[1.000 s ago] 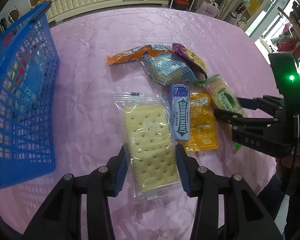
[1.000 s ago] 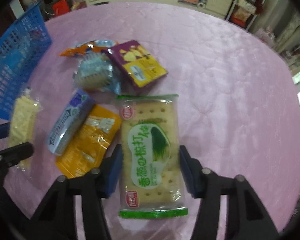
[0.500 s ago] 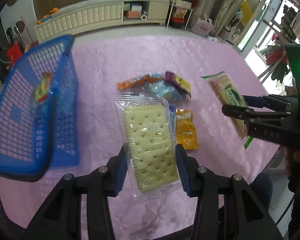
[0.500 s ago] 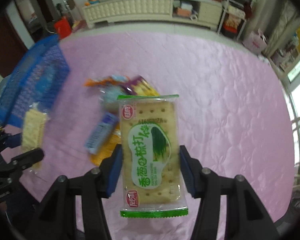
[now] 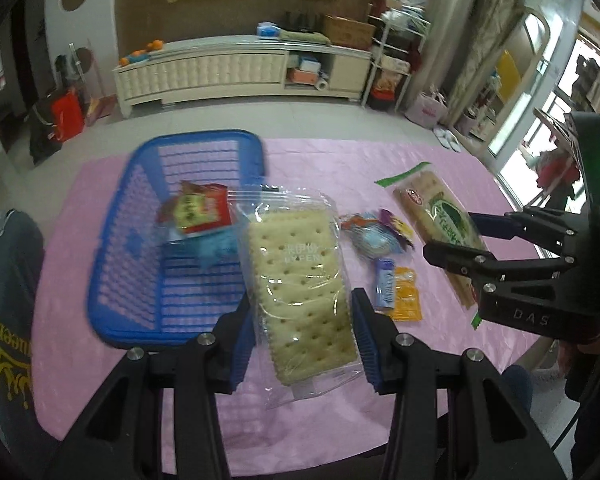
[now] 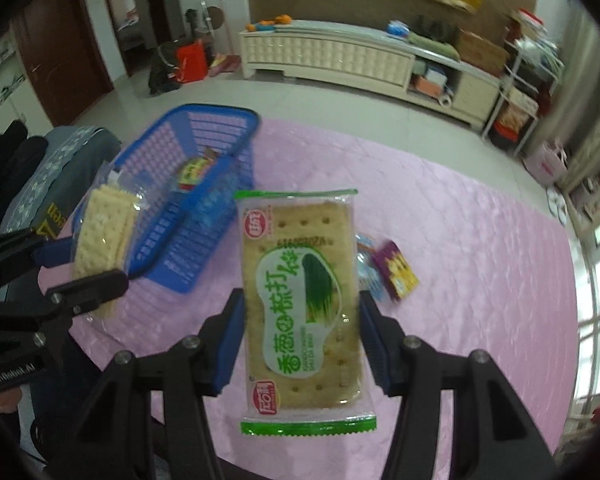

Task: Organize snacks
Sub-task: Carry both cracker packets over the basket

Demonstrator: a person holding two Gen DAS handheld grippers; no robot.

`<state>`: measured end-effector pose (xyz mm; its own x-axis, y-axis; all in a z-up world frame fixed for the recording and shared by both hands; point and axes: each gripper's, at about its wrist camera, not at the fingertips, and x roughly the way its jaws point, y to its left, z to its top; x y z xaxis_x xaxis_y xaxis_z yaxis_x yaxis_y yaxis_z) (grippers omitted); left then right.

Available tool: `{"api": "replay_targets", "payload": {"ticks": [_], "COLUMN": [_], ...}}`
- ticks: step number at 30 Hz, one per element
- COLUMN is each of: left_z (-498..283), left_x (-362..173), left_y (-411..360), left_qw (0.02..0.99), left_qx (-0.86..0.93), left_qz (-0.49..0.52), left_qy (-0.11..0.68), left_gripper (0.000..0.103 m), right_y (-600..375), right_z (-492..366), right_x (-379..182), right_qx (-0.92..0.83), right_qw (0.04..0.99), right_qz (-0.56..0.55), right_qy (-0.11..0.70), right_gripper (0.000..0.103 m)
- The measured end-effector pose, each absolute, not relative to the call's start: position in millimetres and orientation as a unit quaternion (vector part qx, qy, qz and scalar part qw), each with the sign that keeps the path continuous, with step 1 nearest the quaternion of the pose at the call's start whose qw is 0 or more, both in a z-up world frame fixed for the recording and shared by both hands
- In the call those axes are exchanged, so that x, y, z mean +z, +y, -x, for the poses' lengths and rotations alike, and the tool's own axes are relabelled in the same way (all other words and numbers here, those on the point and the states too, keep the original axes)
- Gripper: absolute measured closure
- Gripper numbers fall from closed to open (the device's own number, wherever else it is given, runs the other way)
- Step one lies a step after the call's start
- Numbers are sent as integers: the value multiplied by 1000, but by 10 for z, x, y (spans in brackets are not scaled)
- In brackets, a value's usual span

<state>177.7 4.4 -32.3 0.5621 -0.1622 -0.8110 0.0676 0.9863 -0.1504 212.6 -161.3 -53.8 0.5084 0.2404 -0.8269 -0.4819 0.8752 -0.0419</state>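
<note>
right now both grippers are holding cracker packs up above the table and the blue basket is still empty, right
Not quite: the blue basket is not empty. The left wrist view shows a red and yellow snack packet inside it. The rest holds: the left gripper grips the clear cracker pack and the right gripper the green cracker pack.

The left gripper (image 5: pixel 302 322) was held raised at the near side, its blue-padded fingers (image 5: pixel 365 334) pressed against both long edges of a clear-wrapped cracker pack (image 5: pixel 300 280). The right gripper (image 6: pixel 300 330) hung to its right, also lifted, clamping a green-labelled cracker pack (image 6: pixel 302 300) between its pads. Both pointed toward the far side, side by side and apart from each other.
</note>
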Motion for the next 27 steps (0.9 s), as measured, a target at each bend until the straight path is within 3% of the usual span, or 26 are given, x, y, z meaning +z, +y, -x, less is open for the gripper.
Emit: {"api": "replay_targets", "payload": {"ticks": [12,27], "left_z": [-1671,-1598], "left_x": [-136,-363], "left_y": [992,1565], "left_qw": [894,885], "left_qx": [5,57], "left_qz": [71,103], "left_qy": [442,451], "left_gripper": [60,60], "right_y": [-383,454], "right_z": [-2132,-2294], "right_x": [-460,-1132], "right_qx": [291,363], "right_qw": [836,757], "right_qz": [229,345], "right_qy": [404,418], "right_gripper": [44,44]}}
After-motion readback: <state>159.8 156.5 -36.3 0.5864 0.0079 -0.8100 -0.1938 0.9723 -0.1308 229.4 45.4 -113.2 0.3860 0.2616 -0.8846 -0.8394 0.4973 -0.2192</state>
